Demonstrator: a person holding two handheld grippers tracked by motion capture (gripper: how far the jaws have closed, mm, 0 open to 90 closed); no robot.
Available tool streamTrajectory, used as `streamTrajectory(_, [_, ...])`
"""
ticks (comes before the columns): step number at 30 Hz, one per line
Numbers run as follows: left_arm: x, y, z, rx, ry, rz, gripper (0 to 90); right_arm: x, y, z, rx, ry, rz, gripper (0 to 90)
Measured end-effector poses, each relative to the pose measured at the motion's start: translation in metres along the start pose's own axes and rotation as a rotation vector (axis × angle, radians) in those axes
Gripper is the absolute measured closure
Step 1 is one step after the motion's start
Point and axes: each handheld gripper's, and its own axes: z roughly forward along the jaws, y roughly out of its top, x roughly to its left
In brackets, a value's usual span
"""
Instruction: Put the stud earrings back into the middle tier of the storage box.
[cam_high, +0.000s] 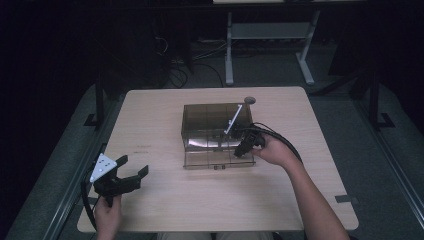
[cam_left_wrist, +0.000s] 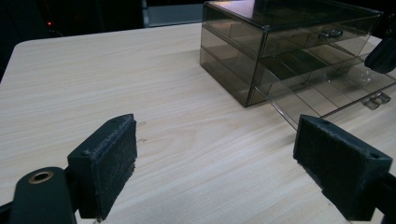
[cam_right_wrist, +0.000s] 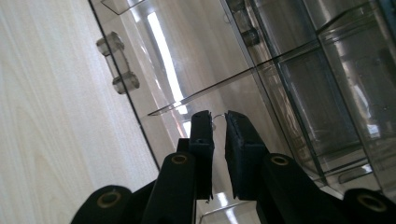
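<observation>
Left gripper (cam_high: 131, 172): jaws spread wide, empty, hovering over the bare table (cam_high: 165, 210); the smoky plastic drawer box (cam_left_wrist: 280, 46) stands ahead and to the right of its fingers.

Right gripper (cam_right_wrist: 218, 119): jaws nearly closed over the pulled-out lower drawer (cam_right_wrist: 289, 93). A thin wire-like glint sits between the fingertips; whether it is pinched, cannot tell.

Risk, as judged: anything that small could slip free, and fingers pressing down could tip the light drawer.

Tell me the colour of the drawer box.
The drawer box is see-through smoky brown-grey plastic, clearest in the left gripper view.
</observation>
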Motion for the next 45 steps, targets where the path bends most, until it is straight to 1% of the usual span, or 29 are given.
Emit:
streamTrajectory(4, [0.0, 0.0, 0.001, 0.007, -0.002, 0.007, 12.9, 0.0, -0.003, -0.004, -0.012, -0.001, -0.002, 79.0])
streamTrajectory(8, [0.0, 0.0, 0.0, 0.007, -0.001, 0.004, 12.9, 0.0, -0.007, -0.009, -0.025, 0.009, 0.005, 75.8])
streamTrajectory(14, [0.0, 0.0, 0.0, 0.005, 0.001, 0.003, 12.9, 0.002, -0.015, -0.019, -0.041, 0.003, 0.012, 72.5])
streamTrajectory(16, [-0.001, 0.0, 0.0, 0.008, 0.002, 0.005, 12.9, 0.003, -0.018, -0.022, -0.046, 0.003, 0.013, 70.7])
streamTrajectory(18, [-0.001, 0.0, 0.0, 0.004, -0.001, 0.004, 12.9, 0.002, -0.022, -0.026, -0.049, 0.008, 0.023, 68.6])
streamTrajectory(19, [-0.001, 0.0, 0.0, -0.001, -0.002, 0.0, 12.9, 0.002, -0.025, -0.028, -0.054, 0.01, 0.025, 68.1])
streamTrajectory(21, [-0.001, 0.0, -0.001, -0.002, 0.0, 0.005, 12.9, 0.002, -0.03, -0.031, -0.063, 0.01, 0.026, 67.2])
streamTrajectory(28, [-0.001, 0.0, 0.0, 0.008, 0.001, 0.008, 12.9, 0.002, -0.044, -0.039, -0.08, 0.003, 0.04, 64.1])
streamTrajectory(34, [-0.001, 0.0, -0.001, 0.003, 0.001, 0.004, 12.9, 0.003, -0.056, -0.042, -0.096, -0.001, 0.056, 61.4])
streamTrajectory(37, [-0.001, 0.0, 0.0, 0.009, 0.0, 0.011, 12.9, 0.004, -0.063, -0.042, -0.1, -0.009, 0.057, 60.6])
streamTrajectory(40, [-0.002, 0.0, 0.0, 0.008, 0.001, 0.009, 12.9, 0.003, -0.07, -0.041, -0.102, -0.014, 0.066, 59.9])
streamTrajectory(41, [-0.002, 0.0, 0.0, 0.008, 0.001, 0.009, 12.9, 0.003, -0.07, -0.041, -0.102, -0.014, 0.066, 59.9])
streamTrajectory(42, [-0.002, 0.0, 0.0, 0.01, 0.0, 0.01, 12.9, 0.002, -0.076, -0.04, -0.103, -0.014, 0.071, 59.5])
streamTrajectory(43, [-0.002, 0.0, 0.0, 0.01, 0.0, 0.01, 12.9, 0.002, -0.076, -0.04, -0.103, -0.014, 0.071, 59.5])
streamTrajectory(45, [-0.001, 0.0, 0.0, 0.013, 0.002, 0.011, 12.9, 0.002, -0.083, -0.039, -0.107, -0.01, 0.081, 59.2])
